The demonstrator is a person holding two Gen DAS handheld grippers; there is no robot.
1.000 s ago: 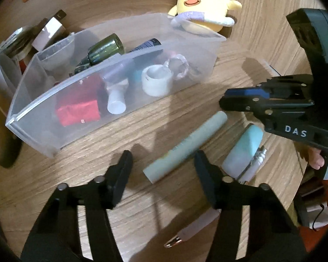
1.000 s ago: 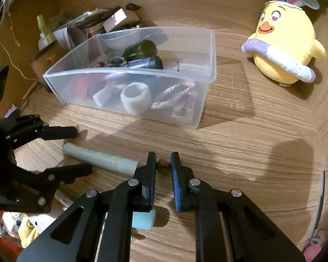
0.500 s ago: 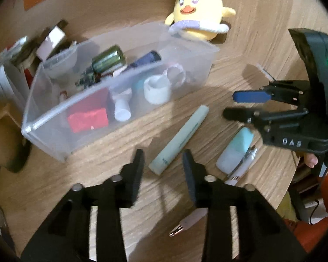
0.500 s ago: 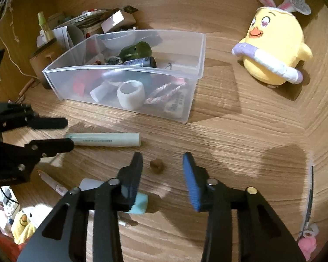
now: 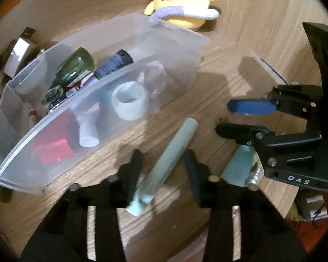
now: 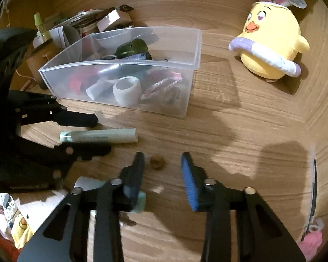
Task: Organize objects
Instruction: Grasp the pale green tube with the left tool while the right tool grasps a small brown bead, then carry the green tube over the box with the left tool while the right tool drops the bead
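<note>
Left wrist view: the left gripper (image 5: 163, 170) stands open astride the pale green tube (image 5: 164, 168), gripping nothing yet.
Risk there: the round tube could roll or pivot out if the fingers close off-centre.
Desk: wood-grain desk (image 5: 240, 32), clear bin (image 5: 179, 74) half full just beyond.
Right wrist view: the right gripper (image 6: 163, 172) is spread wide and empty over a small brown lump (image 6: 157, 162).
Risk here: both grippers work close together; they may collide.
Room: yellow chick toy (image 6: 271, 43) well apart, clutter behind the bin.
</note>
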